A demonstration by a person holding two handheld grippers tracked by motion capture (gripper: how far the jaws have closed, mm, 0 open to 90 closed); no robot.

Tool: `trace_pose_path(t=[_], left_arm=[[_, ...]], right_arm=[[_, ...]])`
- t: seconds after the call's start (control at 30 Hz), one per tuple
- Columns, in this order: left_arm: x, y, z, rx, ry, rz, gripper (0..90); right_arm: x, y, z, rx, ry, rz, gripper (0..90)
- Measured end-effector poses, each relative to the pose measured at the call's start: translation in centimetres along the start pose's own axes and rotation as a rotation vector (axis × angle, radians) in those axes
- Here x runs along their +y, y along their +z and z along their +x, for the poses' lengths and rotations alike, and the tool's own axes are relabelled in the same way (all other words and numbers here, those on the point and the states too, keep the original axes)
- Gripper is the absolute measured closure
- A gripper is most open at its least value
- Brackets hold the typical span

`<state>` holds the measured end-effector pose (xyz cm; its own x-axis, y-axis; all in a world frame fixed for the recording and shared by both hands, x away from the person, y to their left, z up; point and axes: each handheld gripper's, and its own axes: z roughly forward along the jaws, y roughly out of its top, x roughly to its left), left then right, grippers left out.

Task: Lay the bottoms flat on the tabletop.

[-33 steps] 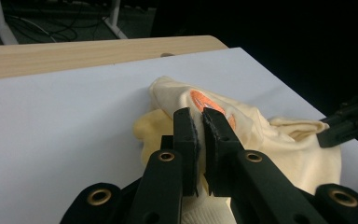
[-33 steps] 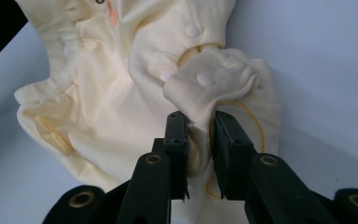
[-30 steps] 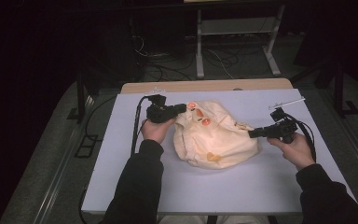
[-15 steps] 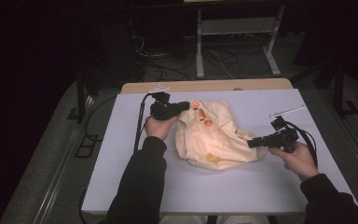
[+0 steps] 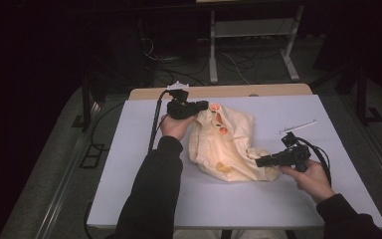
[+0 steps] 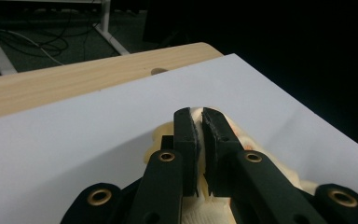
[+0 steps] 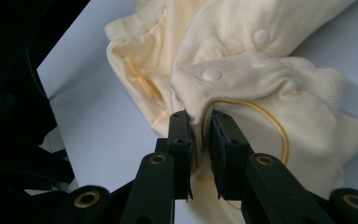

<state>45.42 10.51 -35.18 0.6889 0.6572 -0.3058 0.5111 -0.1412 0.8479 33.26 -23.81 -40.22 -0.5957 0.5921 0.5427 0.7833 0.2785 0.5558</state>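
- The garment (image 5: 229,147), a pale yellow baby piece with snap buttons and orange spots, lies crumpled in the middle of the white table (image 5: 129,174), with its long axis running from far left to near right.
- The left gripper (image 5: 203,105) is clamped on the garment's far-left end; in the left gripper view a fold of cloth (image 6: 200,122) is pinched between the nearly closed jaws.
- The right gripper (image 5: 259,161) is closed on the near-right end, over a hem with yellow stitching (image 7: 279,126); its jaws have just been closing with the cloth between them.
- The garment therefore lies between both grippers, each equally close, probably ready for spreading apart.
- A thin white stick (image 5: 298,126) lies far right, apart.
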Motion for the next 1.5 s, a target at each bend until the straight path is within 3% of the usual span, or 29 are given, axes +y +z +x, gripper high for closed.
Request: trace_pose_path(t=[0.1, 0.17, 0.23, 0.3, 0.37, 0.47, 0.57, 0.67, 0.77, 0.8, 1.03, 1.27, 1.5], left_arm=[[0.9, 0.1, -0.4, -0.005, 0.017, -0.014, 86.3], [1.2, -0.2, -0.7, -0.044, -0.001, -0.078, 87.1], [1.2, -0.3, -0.7, -0.048, 0.000, -0.079, 87.7], [0.9, -0.2, -0.9, -0.031, 0.033, -0.028, 87.7], [0.5, -0.4, -0.7, -0.038, 0.012, -0.029, 86.1], [-0.4, -1.1, -0.3, -0.068, -0.042, -0.034, 73.1], [-1.4, -2.2, -0.2, -0.057, -0.070, -0.034, 59.2], [-2.2, -3.3, -0.5, -0.048, -0.107, -0.037, 44.4], [-2.8, -4.1, -0.7, -0.040, -0.125, -0.052, 35.0], [-3.5, -4.8, -0.9, -0.035, -0.143, -0.056, 31.9], [-5.0, -5.5, -1.1, -0.023, -0.143, -0.021, 17.7], [-6.8, -5.2, -1.7, -0.014, -0.132, 0.014, 2.8], [-8.5, -4.9, -2.7, -0.016, -0.118, 0.051, 0.6]], right_arm=[[0.0, 0.4, 0.6, 0.037, 0.005, 0.001, 79.9], [-0.1, 0.7, 1.0, 0.062, 0.001, 0.004, 81.3], [-0.1, 1.0, 1.4, 0.071, -0.005, 0.011, 81.6], [-0.4, 1.9, 2.3, 0.093, -0.021, 0.032, 82.0], [-0.4, 2.5, 3.1, 0.092, -0.054, 0.052, 80.4], [0.1, 2.9, 4.2, 0.085, -0.126, 0.045, 65.5], [1.4, 2.5, 4.9, 0.086, -0.176, -0.001, 50.9], [3.1, 2.0, 5.2, 0.031, -0.203, -0.033, 40.5], [4.1, 1.9, 5.1, -0.004, -0.207, -0.047, 33.6], [4.9, 1.7, 4.9, -0.018, -0.209, -0.063, 27.3], [7.3, 1.6, 3.6, -0.050, -0.189, -0.100, 14.6], [8.4, 1.9, 2.2, -0.068, -0.170, -0.106, 13.7], [8.6, 2.4, 0.6, -0.090, -0.141, -0.093, 13.4]])
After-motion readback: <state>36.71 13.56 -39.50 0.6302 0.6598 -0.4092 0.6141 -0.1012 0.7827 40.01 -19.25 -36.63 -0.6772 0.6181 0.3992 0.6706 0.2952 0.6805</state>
